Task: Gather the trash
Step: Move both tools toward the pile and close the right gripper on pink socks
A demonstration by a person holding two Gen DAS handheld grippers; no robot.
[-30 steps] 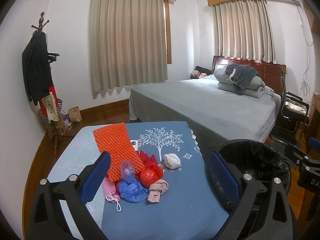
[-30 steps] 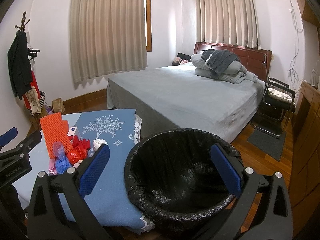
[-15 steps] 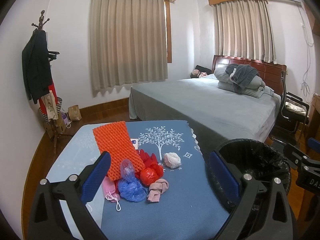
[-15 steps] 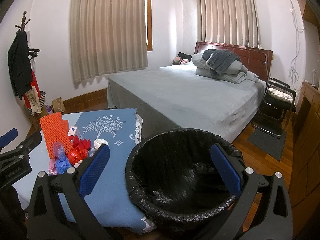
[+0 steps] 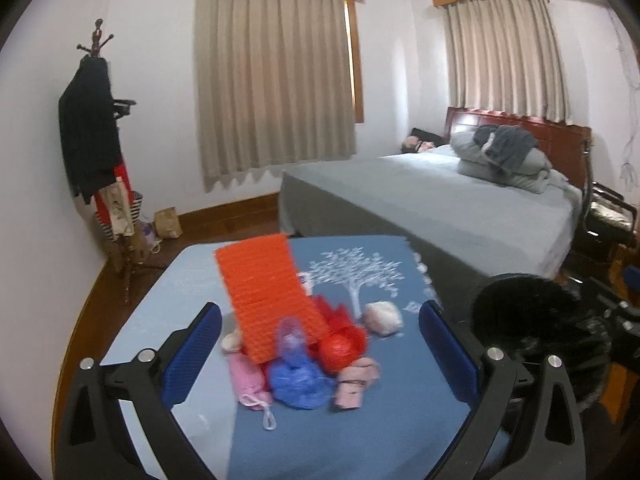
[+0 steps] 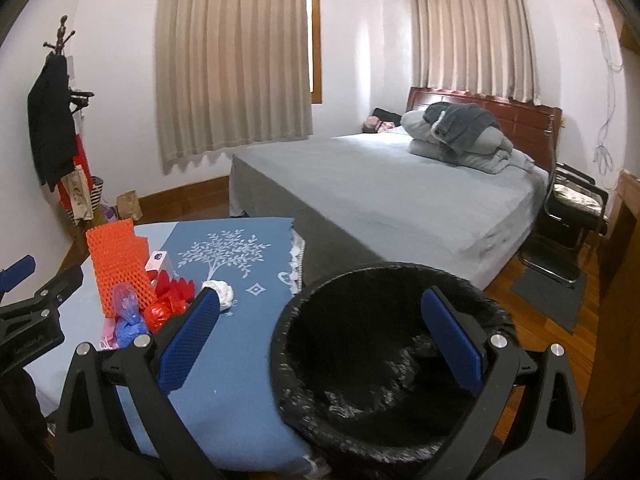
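Observation:
A heap of trash lies on the blue table cloth [image 5: 352,432]: an orange foam net [image 5: 264,292], a red crumpled bag [image 5: 340,344], a blue plastic bag [image 5: 296,384], a pink mask [image 5: 248,384], a rolled pink cloth [image 5: 354,384] and a white wad [image 5: 383,317]. My left gripper [image 5: 320,356] hovers open over the heap, holding nothing. A bin with a black liner [image 6: 384,364] stands right of the table. My right gripper [image 6: 320,352] hangs open above the bin's rim, empty. The heap shows at left in the right wrist view, with the orange net [image 6: 118,268].
A grey bed [image 6: 400,200] with folded bedding [image 6: 460,136] fills the room behind the table. A coat rack [image 5: 96,148] with clothes stands at the left wall. A black chair [image 6: 576,208] sits at the right, on wooden floor [image 6: 560,308].
My left gripper has swung left and forward, so the trash heap now sits between its fingers. The right gripper's view has shifted slightly, and the bin appears nearer.

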